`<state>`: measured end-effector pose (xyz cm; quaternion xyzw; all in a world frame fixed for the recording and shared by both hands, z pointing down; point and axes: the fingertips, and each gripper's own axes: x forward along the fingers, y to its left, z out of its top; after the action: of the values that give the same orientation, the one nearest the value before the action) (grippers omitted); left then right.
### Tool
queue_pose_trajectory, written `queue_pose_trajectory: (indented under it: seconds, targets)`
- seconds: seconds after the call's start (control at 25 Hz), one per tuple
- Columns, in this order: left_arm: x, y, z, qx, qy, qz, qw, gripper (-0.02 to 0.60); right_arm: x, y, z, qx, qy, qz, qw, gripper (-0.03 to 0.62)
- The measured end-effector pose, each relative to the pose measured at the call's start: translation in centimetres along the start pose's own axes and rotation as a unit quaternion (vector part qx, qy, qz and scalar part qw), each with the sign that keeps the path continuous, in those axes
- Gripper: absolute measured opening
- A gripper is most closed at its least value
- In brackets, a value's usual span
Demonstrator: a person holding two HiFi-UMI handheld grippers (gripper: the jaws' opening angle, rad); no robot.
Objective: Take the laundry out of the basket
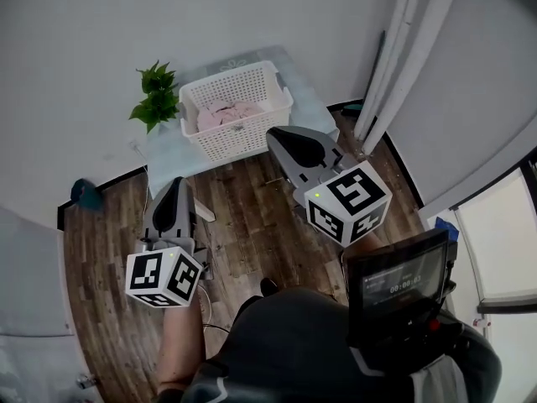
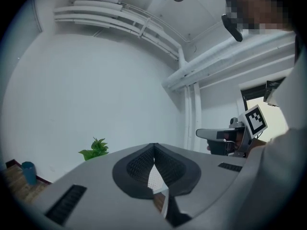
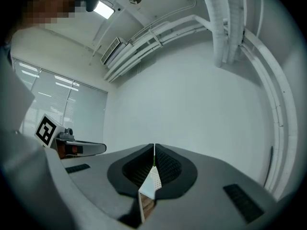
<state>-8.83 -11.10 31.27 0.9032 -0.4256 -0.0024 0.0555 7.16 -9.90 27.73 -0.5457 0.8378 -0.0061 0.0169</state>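
Laundry: pink crumpled cloth (image 1: 225, 112) lying inside the white lattice plastic basket (image 1: 237, 137), which stands on the pale low surface (image 1: 168, 154).
Left gripper (image 1: 174, 190): jaws pressed together, nothing between them.
Right gripper (image 1: 284, 139): jaws pressed together, empty, nearer the basket.

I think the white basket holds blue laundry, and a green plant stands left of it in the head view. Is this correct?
Not fully. The laundry in the white basket is pink, not blue; the head view shows this. The rest is right: the green plant stands left of the basket in that view.
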Motion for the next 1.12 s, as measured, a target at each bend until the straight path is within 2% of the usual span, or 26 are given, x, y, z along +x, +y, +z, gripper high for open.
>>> queue_pose_trajectory:
  seconds: [0.12, 0.28, 0.56, 0.76, 1.12]
  targets:
    - [0.6, 2.5, 0.2, -0.012, -0.005, 0.001, 0.9999, 0.011, 2.6, 0.2, -0.4, -0.010, 0.010, 0.004, 1.000, 0.018]
    - [1.8, 5.3, -0.1, -0.008, 0.000, 0.001, 1.0000, 0.009, 5.5, 0.7, -0.3, -0.011, 0.010, 0.010, 1.000, 0.018]
    - [4.4, 8.1, 0.2, -0.019, -0.005, -0.007, 0.9998, 0.009, 9.2, -0.6, -0.8, -0.018, 0.027, 0.007, 0.999, 0.018]
    - [7.3, 9.3, 0.0, -0.021, -0.003, 0.009, 0.9997, 0.009, 11.4, -3.6, -0.6, -0.013, 0.021, 0.011, 1.000, 0.018]
    - [14.3, 9.8, 1.0, -0.003, 0.008, 0.040, 0.9991, 0.011, 16.3, -10.3, 0.1, -0.011, 0.006, 0.052, 0.999, 0.020]
